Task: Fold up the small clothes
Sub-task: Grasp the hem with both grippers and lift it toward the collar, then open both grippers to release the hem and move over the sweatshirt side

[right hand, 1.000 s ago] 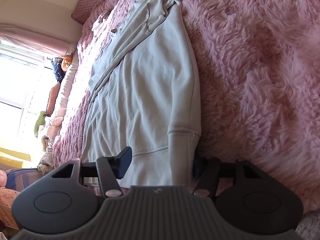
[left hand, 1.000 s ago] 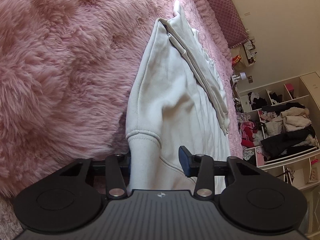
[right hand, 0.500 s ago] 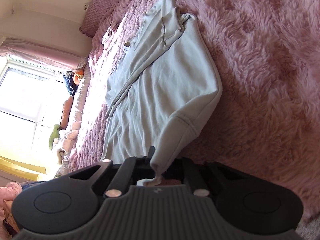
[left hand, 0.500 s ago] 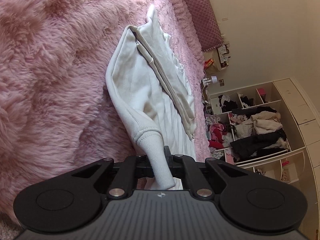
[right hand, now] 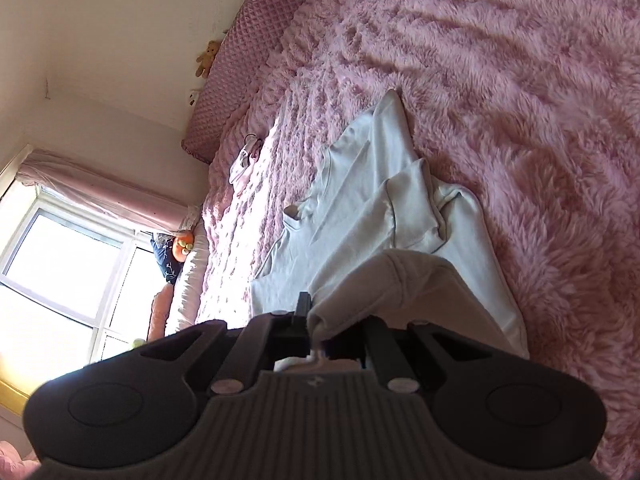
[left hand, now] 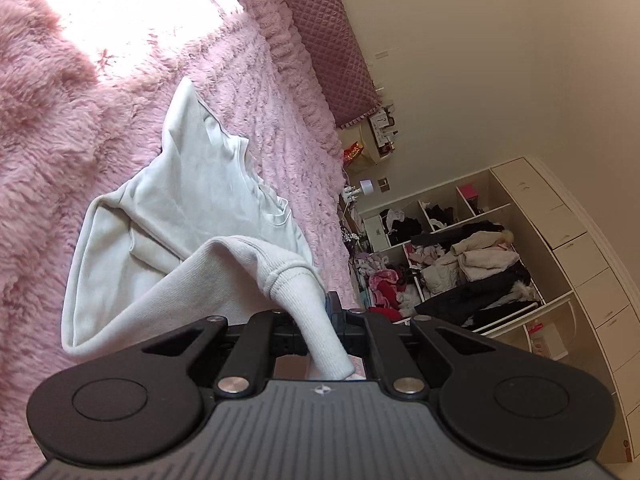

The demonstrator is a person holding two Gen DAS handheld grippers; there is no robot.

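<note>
Both black grippers have lifted since a moment ago: my left gripper (left hand: 320,320) is clamped on the ribbed hem of the cream cotton sweatshirt (left hand: 192,208), my right gripper (right hand: 316,328) pinching its other hem corner. Raised from me, the sweatshirt's hem end arches over its flat upper half on the fluffy pink blanket (right hand: 520,100).

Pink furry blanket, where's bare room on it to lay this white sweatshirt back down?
Bare fur lies on the pink blanket, on the side away from the window, and between the sweatshirt and the quilted headboard. The closet shelves are crowded with clothes.
</note>
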